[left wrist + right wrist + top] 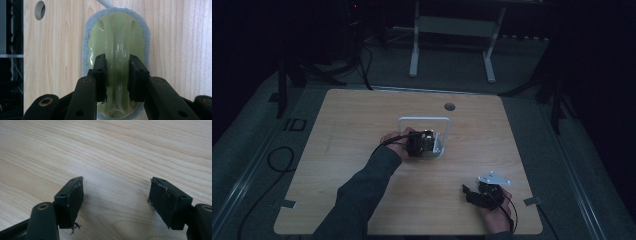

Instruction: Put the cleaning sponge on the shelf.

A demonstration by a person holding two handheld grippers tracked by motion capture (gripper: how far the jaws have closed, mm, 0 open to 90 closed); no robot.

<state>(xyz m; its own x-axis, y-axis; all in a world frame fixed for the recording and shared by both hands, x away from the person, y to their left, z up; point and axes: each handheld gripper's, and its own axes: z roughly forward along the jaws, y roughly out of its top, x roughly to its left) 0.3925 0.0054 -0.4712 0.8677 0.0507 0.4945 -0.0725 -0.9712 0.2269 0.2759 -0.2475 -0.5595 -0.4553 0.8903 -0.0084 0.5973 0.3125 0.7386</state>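
A yellow-green plastic scrubber with a grey sponge pad under it lies flat on the wooden table. My left gripper is shut on the raised ridge of its handle, one pad pressed against each side. From above, the left gripper sits at the table's middle, just in front of a white frame. My right gripper rests near the front right of the table. Its jaws stand wide apart over bare wood, and the right gripper has nothing between its fingers.
A round hole pierces the table near its far edge and also appears as the hole at the upper left. A white bar touches the scrubber's far end. Cables and a white stand lie on the floor beyond.
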